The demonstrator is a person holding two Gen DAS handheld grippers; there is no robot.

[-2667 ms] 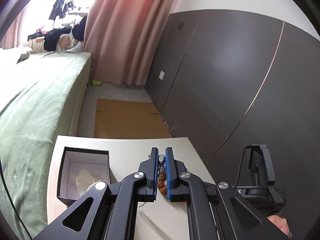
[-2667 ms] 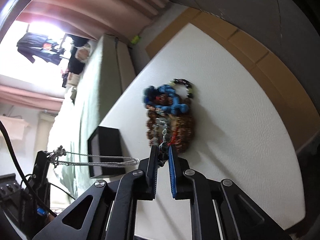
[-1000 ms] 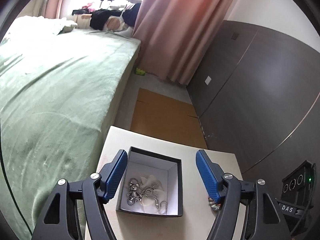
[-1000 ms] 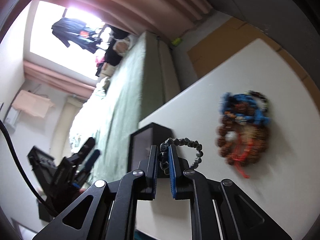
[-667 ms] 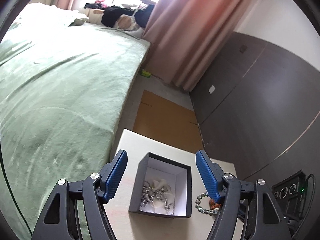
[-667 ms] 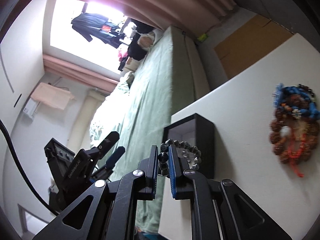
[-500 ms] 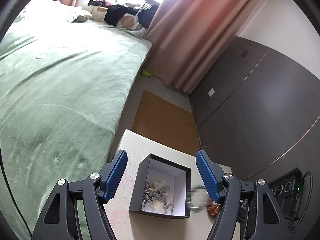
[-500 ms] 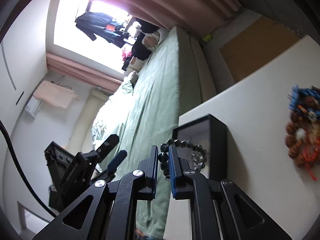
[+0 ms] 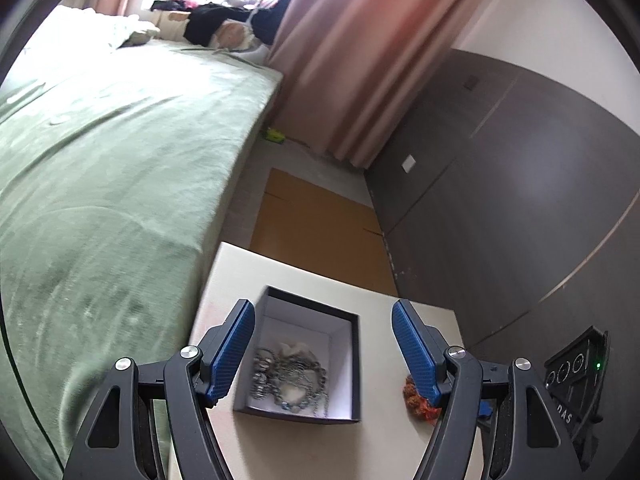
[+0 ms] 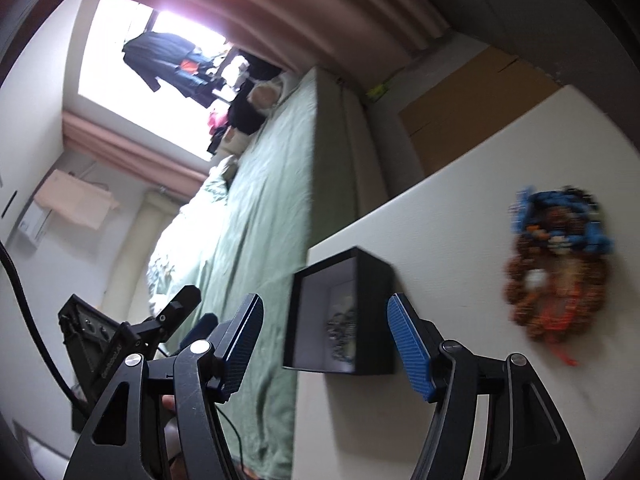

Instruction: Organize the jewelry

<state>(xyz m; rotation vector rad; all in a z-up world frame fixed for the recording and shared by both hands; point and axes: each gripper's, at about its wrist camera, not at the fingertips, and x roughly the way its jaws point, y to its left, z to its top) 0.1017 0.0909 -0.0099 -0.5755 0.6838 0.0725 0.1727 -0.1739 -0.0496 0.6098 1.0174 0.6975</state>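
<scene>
Facing up, box holds jewelry between spread left gripper.

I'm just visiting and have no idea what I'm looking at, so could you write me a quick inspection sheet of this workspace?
Surface: white table beside a green bed.
Job's things: open black box holding silvery chains and a bead bracelet; heap of coloured bead jewelry lying apart from the box, blurred.
Clutter: nothing seen on the table.
Grippers: left gripper open, empty, framing the box; right gripper open, empty, facing the box.
Cables: black cable at the left edge of the right view.
Surroundings: pink curtain, dark wall panels, cardboard sheet on the floor.
</scene>
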